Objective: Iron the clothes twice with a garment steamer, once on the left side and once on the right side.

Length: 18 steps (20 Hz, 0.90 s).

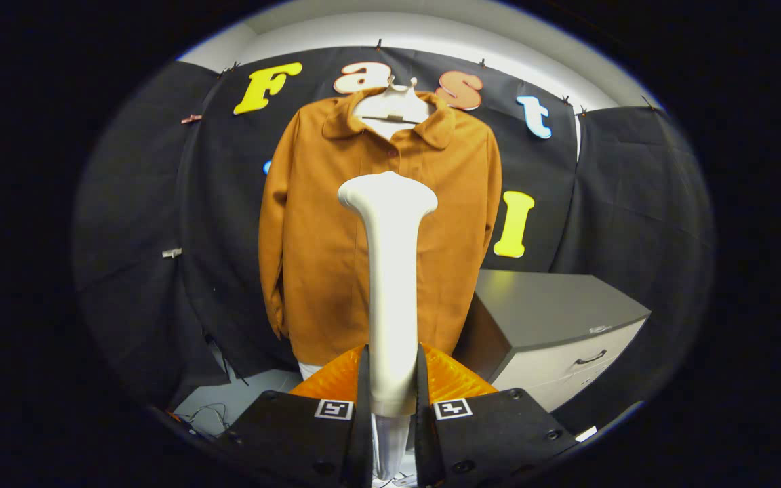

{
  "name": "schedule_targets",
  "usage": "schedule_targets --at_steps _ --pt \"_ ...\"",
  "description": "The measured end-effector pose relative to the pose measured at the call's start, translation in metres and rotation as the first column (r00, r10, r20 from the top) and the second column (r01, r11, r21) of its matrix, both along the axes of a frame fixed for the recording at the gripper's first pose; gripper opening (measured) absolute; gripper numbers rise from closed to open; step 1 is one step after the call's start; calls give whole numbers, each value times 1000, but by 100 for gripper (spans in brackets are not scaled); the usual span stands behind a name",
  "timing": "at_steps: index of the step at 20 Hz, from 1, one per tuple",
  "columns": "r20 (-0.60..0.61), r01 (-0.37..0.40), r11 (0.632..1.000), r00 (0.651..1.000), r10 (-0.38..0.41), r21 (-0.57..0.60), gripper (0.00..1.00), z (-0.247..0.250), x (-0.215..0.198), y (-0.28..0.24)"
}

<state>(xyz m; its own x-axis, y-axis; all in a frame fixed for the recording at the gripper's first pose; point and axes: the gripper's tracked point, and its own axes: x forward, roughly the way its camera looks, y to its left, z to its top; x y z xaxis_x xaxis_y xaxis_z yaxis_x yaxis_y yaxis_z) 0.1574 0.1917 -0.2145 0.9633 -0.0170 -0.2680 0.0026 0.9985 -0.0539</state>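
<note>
White steamer (390, 271) clamped in gripper (390, 393), held off orange jacket (336, 257); neither side pass evidently begun.

The jacket (336, 271) is matt woven cloth with a soft, slightly napped look. The steamer (389, 271) is smooth plastic with a satin sheen. The cabinet (553, 318) has a smooth, matt top; its drawer handle (591, 357) looks metallic.

Bright overhead light, sharp centre, warped edges
</note>
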Motion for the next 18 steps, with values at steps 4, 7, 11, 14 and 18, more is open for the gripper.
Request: schedule_targets --at_steps 4,7,11,14,18 --pt "89 23 999 996 -25 26 28 59 -9 -11" --pt "149 32 999 988 -37 37 28 95 -13 -17" --pt "199 45 998 979 -53 41 28 128 -22 -24" --pt "193 45 998 980 -54 53 28 144 -27 -26" --pt "186 53 997 981 -63 56 28 154 -32 -33"
